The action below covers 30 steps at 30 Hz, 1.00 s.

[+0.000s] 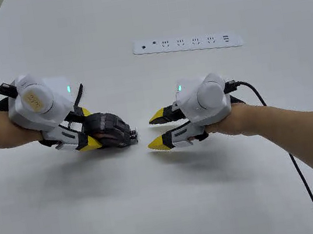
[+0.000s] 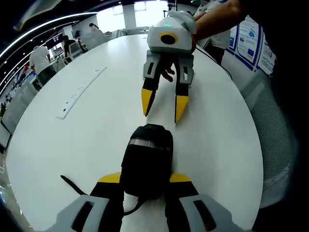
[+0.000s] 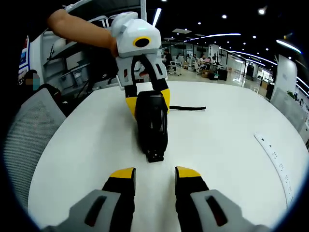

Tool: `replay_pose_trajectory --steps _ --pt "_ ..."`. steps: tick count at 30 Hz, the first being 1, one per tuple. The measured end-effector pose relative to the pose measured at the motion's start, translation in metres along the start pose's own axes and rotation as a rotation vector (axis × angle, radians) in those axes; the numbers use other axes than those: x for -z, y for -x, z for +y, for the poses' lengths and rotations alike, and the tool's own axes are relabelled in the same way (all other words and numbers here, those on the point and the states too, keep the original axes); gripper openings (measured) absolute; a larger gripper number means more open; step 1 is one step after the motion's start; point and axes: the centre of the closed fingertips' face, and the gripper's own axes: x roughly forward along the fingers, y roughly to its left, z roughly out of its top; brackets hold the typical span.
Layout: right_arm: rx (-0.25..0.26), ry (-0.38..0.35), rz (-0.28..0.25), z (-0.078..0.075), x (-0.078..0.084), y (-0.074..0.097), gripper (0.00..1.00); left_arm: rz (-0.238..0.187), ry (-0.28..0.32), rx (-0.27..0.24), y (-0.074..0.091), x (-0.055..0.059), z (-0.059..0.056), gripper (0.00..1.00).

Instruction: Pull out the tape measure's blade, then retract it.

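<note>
A black tape measure [image 1: 110, 130] rests on the white table, clamped between the yellow-tipped fingers of my left gripper [image 1: 87, 129]. From the left gripper view the black case [image 2: 147, 161] sits between the two jaws, its blade end pointing away toward my right gripper [image 2: 162, 103]. My right gripper [image 1: 158, 129] is open and a short gap from the blade tip. In the right gripper view its open fingers [image 3: 154, 175] face the tape measure [image 3: 152, 126], whose blade is retracted, and the left gripper [image 3: 147, 101] grips it from behind.
A white power strip [image 1: 187, 43] lies farther back on the table [image 1: 176, 208]. A cable [image 1: 302, 183] trails from the right gripper toward the near right edge. A black strap [image 3: 187, 108] lies behind the tape measure.
</note>
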Motion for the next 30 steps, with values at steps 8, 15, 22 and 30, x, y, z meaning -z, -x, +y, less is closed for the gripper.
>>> replay_pose_trajectory --steps 8,15,22,30 --pt "-0.013 0.027 0.008 0.001 -0.004 -0.015 0.27 -0.004 0.007 0.004 0.0 0.0 0.0 0.29" --pt "-0.011 0.052 0.015 -0.002 -0.009 -0.024 0.2 -0.01 0.012 0.01 -0.001 0.001 0.001 0.29" --pt "-0.019 0.086 0.036 0.0 -0.007 -0.031 0.15 -0.015 0.01 0.011 -0.001 0.001 0.001 0.29" --pt "-0.021 0.089 0.032 0.001 -0.008 -0.03 0.13 -0.014 0.005 0.014 -0.001 0.001 0.001 0.29"
